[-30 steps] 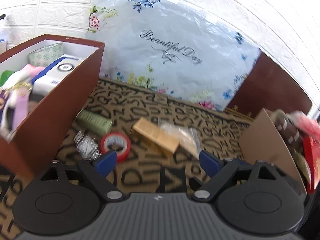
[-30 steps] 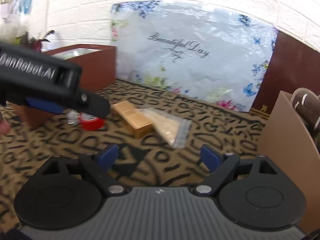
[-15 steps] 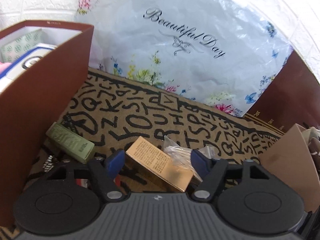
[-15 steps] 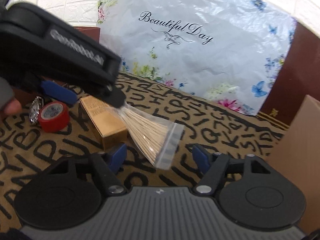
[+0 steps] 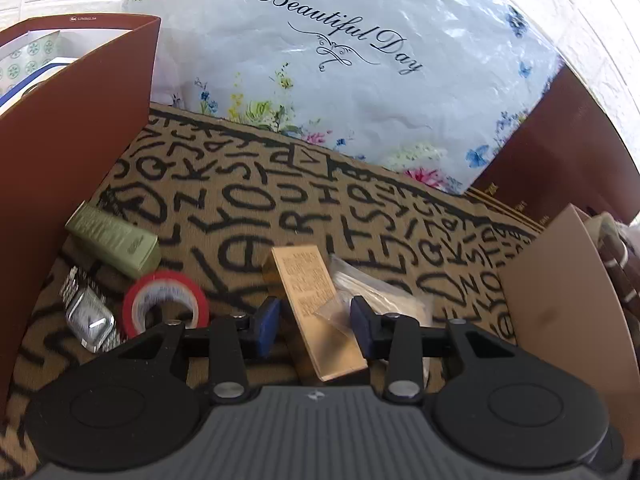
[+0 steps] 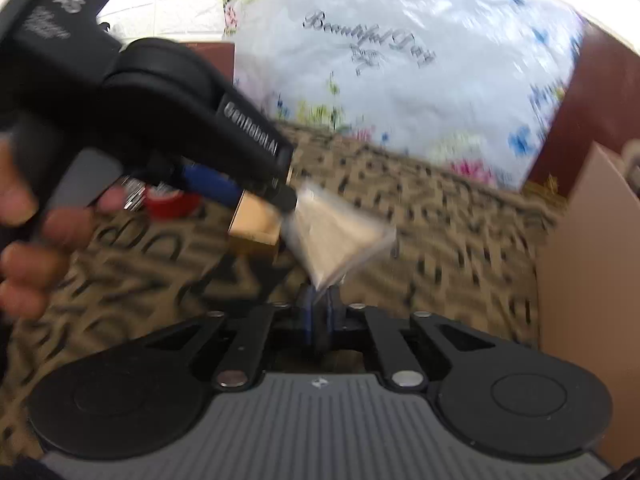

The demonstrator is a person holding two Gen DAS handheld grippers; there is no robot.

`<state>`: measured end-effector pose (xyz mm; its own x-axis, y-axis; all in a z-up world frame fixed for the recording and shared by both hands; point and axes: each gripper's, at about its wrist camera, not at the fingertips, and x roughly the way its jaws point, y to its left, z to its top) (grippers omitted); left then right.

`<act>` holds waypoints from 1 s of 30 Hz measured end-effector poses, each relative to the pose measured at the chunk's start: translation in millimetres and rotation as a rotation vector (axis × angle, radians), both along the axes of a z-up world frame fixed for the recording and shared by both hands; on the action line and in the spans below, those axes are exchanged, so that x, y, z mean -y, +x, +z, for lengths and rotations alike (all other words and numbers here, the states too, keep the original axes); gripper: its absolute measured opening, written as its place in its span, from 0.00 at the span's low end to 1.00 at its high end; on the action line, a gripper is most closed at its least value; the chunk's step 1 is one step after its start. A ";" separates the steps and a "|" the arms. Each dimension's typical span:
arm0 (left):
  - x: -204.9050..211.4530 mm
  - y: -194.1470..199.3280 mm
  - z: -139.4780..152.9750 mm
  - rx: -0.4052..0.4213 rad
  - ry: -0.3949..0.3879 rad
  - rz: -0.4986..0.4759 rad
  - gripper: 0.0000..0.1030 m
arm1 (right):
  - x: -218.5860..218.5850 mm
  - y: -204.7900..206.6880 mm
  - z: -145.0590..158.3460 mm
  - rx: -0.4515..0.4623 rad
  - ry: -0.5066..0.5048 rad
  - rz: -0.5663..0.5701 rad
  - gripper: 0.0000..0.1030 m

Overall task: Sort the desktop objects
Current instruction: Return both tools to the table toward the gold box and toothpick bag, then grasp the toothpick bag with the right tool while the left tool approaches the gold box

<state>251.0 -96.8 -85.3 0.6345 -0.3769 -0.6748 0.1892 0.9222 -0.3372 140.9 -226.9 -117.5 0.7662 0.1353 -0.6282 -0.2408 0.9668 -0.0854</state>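
Observation:
A gold box (image 5: 316,304) lies on the letter-print mat (image 5: 256,184). My left gripper (image 5: 314,326) straddles it with its jaws closing. The right pad is close against the box and a gap shows at the left pad. In the right wrist view the left gripper (image 6: 256,196) reaches in from the left over the gold box (image 6: 254,220). A clear plastic bag of pale sticks (image 6: 340,232) lies beside the box, and my right gripper (image 6: 318,312) is shut on its near corner. The same bag (image 5: 384,296) shows right of the box in the left wrist view.
A red tape roll (image 5: 166,304), a metal watch (image 5: 88,316) and a green box (image 5: 114,244) lie left of the gold box, beside a tall brown box (image 5: 76,128). A cardboard box (image 5: 560,300) stands at the right and a floral bag (image 5: 360,80) behind. A person's hand (image 6: 24,272) holds the left gripper.
The left gripper came forward and down until the gold box sat between its narrowing jaws. The right gripper closed from wide open onto the plastic bag's corner.

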 end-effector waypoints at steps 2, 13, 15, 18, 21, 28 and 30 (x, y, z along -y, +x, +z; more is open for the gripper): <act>-0.3 -6.0 0.4 0.004 0.012 0.021 0.51 | 0.8 -19.3 0.9 -0.014 0.016 0.007 0.01; -6.9 -2.5 -6.6 0.004 0.023 0.074 0.69 | 1.4 -3.3 9.1 0.086 -0.058 0.002 0.42; -7.9 -1.6 -7.1 0.005 0.014 0.068 0.71 | -1.2 7.5 5.3 0.089 -0.086 0.011 0.42; -10.9 -0.8 -7.9 0.006 -0.013 0.061 0.74 | -4.0 22.8 -0.2 0.100 -0.093 0.033 0.32; -12.1 -1.1 -6.7 0.003 -0.019 0.054 0.74 | -2.2 28.4 -1.0 0.080 -0.072 0.032 0.17; -6.2 -7.7 -5.1 -0.006 -0.008 0.046 0.76 | -0.9 -14.2 11.8 0.047 -0.081 -0.099 0.15; -0.4 -6.6 -6.5 -0.007 0.007 0.034 0.77 | 0.3 -32.8 16.2 -0.001 -0.012 -0.092 0.18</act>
